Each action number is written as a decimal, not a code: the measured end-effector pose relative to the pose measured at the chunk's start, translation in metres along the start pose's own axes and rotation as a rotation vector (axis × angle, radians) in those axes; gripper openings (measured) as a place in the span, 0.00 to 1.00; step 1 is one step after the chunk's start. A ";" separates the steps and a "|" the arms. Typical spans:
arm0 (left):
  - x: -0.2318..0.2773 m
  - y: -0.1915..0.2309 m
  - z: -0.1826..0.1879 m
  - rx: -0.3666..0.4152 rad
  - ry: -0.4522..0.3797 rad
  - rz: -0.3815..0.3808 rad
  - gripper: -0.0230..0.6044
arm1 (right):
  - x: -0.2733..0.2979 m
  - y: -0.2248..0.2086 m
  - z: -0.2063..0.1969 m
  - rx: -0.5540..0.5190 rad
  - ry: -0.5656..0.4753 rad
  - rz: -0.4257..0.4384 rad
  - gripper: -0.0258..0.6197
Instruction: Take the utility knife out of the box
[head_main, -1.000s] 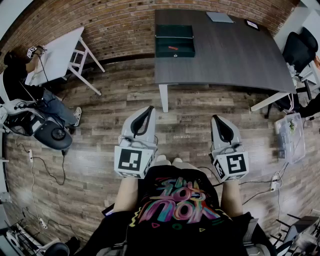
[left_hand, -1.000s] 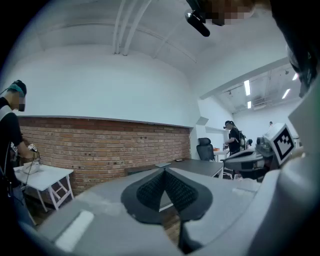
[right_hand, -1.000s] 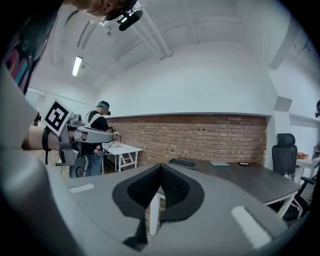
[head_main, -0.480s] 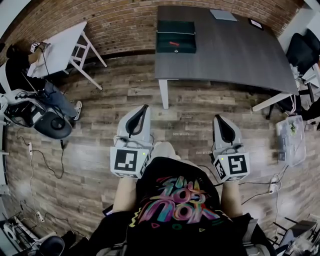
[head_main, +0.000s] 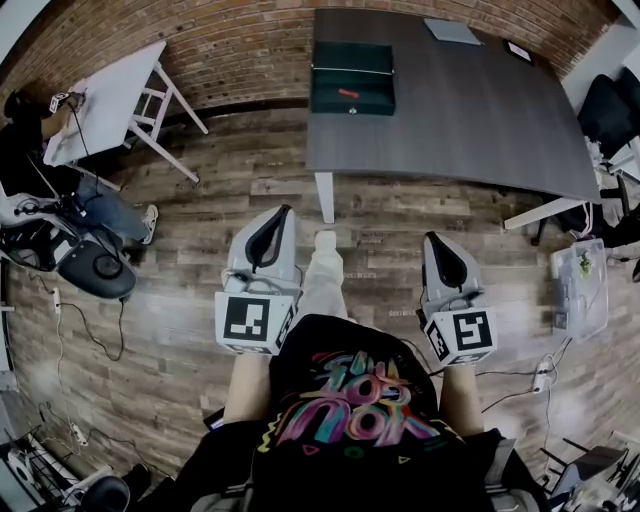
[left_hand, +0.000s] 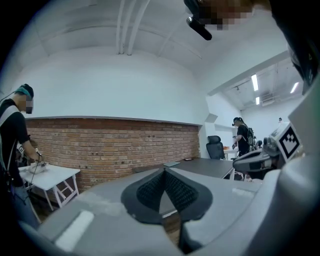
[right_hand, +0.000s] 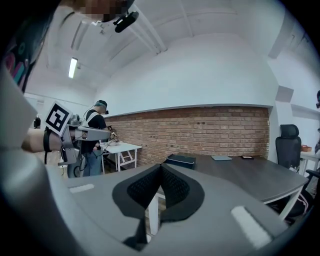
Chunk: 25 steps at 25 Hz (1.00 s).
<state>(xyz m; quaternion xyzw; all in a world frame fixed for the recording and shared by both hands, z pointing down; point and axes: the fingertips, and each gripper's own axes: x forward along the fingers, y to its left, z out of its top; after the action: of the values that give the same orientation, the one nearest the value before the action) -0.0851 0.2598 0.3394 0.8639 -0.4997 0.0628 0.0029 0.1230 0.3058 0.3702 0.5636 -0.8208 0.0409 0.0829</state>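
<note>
Reach far ahead with left gripper (head_main: 283, 211) or right gripper (head_main: 432, 238), both closed on nothing, toward the utility knife (head_main: 347, 93) lying crosswise inside the open green box (head_main: 351, 60) on the dark table (head_main: 470, 110), slightly nearer the left.

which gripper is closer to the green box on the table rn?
Left, narrowly. The left gripper sits below and slightly left of the green box in the head view; the right gripper is lower and further right. Both hang short of the table.
</note>
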 end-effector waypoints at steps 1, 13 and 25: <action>0.011 0.005 0.001 0.003 -0.006 -0.009 0.04 | 0.010 -0.003 0.001 0.000 0.000 -0.005 0.04; 0.157 0.076 0.020 -0.037 -0.007 -0.067 0.04 | 0.153 -0.052 0.032 -0.024 0.040 -0.022 0.04; 0.259 0.143 0.024 -0.077 0.014 -0.126 0.04 | 0.273 -0.078 0.057 -0.023 0.050 -0.062 0.04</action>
<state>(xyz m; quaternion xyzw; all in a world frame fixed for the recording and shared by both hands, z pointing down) -0.0785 -0.0375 0.3360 0.8924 -0.4463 0.0493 0.0435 0.0949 0.0172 0.3615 0.5868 -0.8009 0.0431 0.1110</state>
